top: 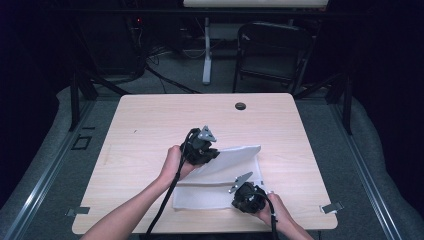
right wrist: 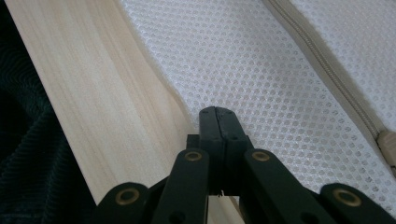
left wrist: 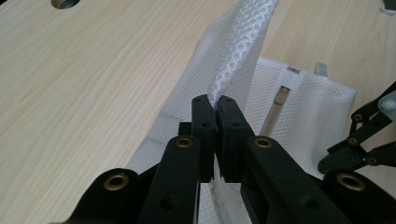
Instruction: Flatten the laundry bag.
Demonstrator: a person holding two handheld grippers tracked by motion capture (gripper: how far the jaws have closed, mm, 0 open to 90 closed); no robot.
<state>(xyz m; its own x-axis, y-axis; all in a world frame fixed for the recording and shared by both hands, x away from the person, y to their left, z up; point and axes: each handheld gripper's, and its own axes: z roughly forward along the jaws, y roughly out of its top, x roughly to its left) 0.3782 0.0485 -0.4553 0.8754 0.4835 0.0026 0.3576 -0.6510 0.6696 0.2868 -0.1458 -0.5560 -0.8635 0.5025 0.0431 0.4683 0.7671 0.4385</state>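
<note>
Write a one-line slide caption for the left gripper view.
Left tool pinches a lifted fold of the white mesh bag above the wooden table.

Mesh bag (top: 220, 182) on table (top: 150, 125), near front edge

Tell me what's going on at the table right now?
A person is working a white mesh laundry bag on the wooden table with two handheld grippers. The left gripper is shut on a fold of the mesh and holds it lifted off the table. The right gripper is shut and sits low at the bag's near edge, by the table's front. The zipper looks closed.
</note>
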